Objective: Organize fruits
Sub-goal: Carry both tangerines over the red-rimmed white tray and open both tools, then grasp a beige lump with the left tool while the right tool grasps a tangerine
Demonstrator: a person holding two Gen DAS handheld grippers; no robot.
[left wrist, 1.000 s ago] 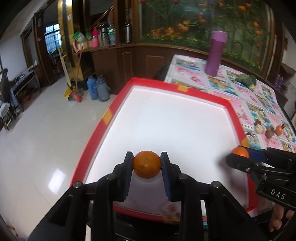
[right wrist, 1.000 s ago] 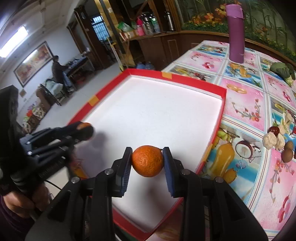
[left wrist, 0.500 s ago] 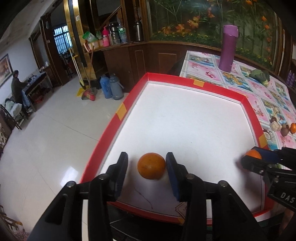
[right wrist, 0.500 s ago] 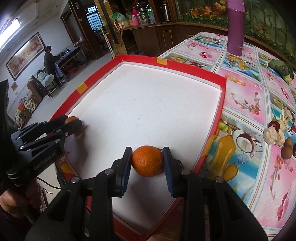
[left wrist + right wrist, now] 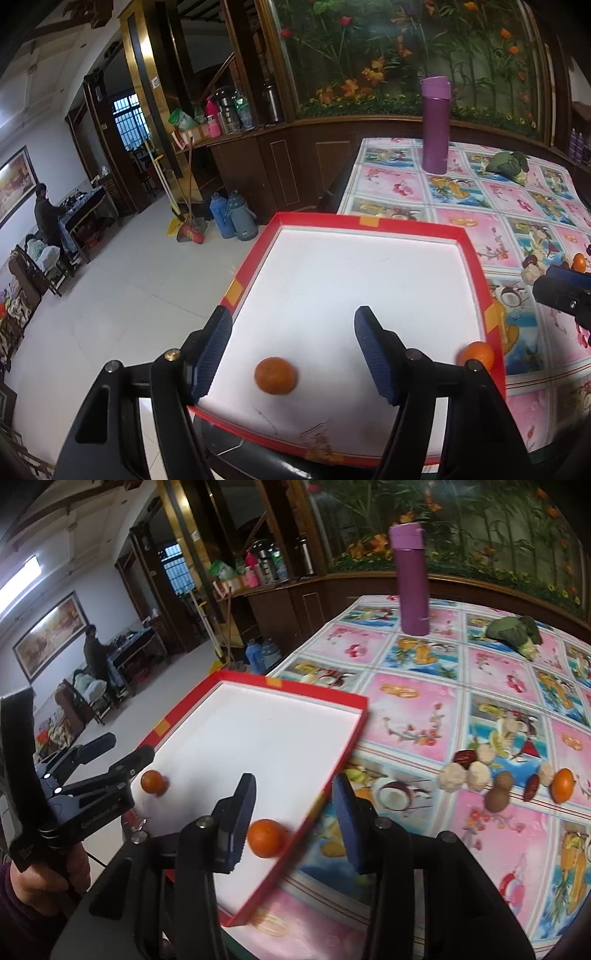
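I have two oranges lying in the red-rimmed tray point(image 5: 476, 254): one point(image 5: 275, 375) near its front edge, one point(image 5: 476, 355) in the front right corner. My left gripper point(image 5: 291, 350) and right gripper point(image 5: 291, 814) are both opening, clear of the fruit. Another orange point(image 5: 563, 784) waits on the tablecloth point(image 5: 413, 709) among nuts.

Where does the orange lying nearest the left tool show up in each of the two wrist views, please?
Left wrist view: the orange lies low in the picture, on the white floor of the red tray, between the left tool's opening fingers, touching neither.
Right wrist view: the same orange sits at the left, near the tray's left edge, just off the left tool.
Shared landmark: the purple bottle stands on the tablecloth beyond the tray.
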